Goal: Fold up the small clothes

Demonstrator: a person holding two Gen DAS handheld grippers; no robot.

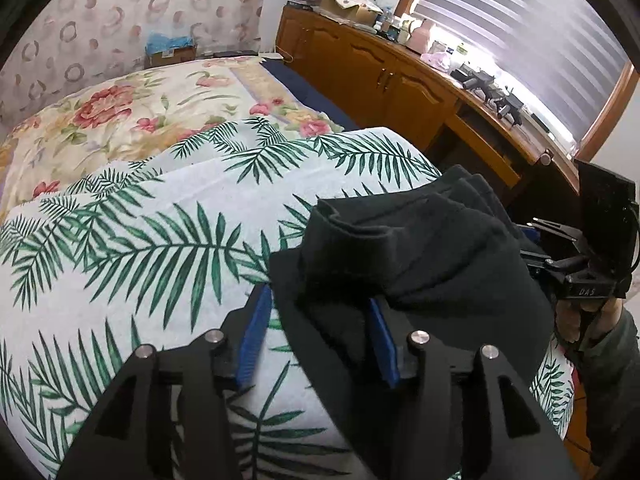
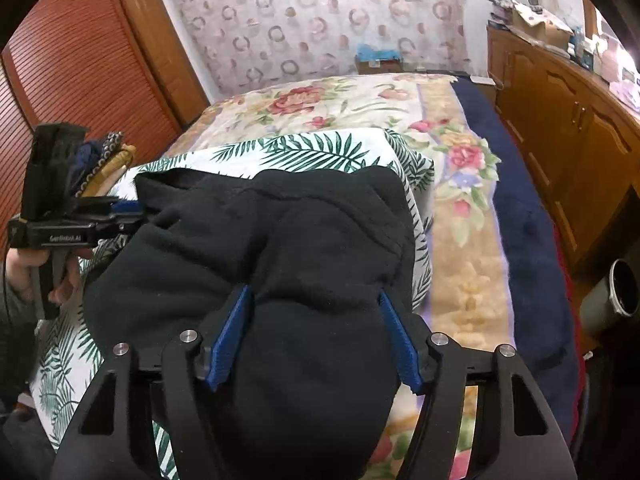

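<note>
1. One black garment (image 2: 280,248), fleecy and matte, lies bunched in soft thick folds on a palm-leaf cloth (image 1: 160,240) spread over the bed (image 2: 460,216). A seam line and a rolled edge show along its far side.
2. Palm-leaf cloth: white ground, green fronds, slightly nubby like towelling; it is laid as a raised pad with squared corners.
3. Bed cover beneath: pale, printed with pink and red flowers; a dark blue plush strip (image 2: 528,240) runs along its window side.
4. Two grippers, each black metal with two blue ribbed fingers.
5. Left gripper (image 1: 316,336): fingers parted. The left-side one stands clear over the palm-leaf cloth; the right-side one (image 1: 384,344) is against a flap of the black garment, which drapes between them. No pinch visible, so it reads as released.
6. Right gripper (image 2: 316,336): fingers (image 2: 228,340) spread wide either side of a fat roll of the garment, which fills the gap. Whether they squeeze it or merely flank it I cannot tell.
7. One hand (image 2: 36,268) shows on the left gripper's handle in the right wrist view.
8. Wooden cabinets (image 1: 380,76) line the wall by the window, top cluttered with small items.
</note>
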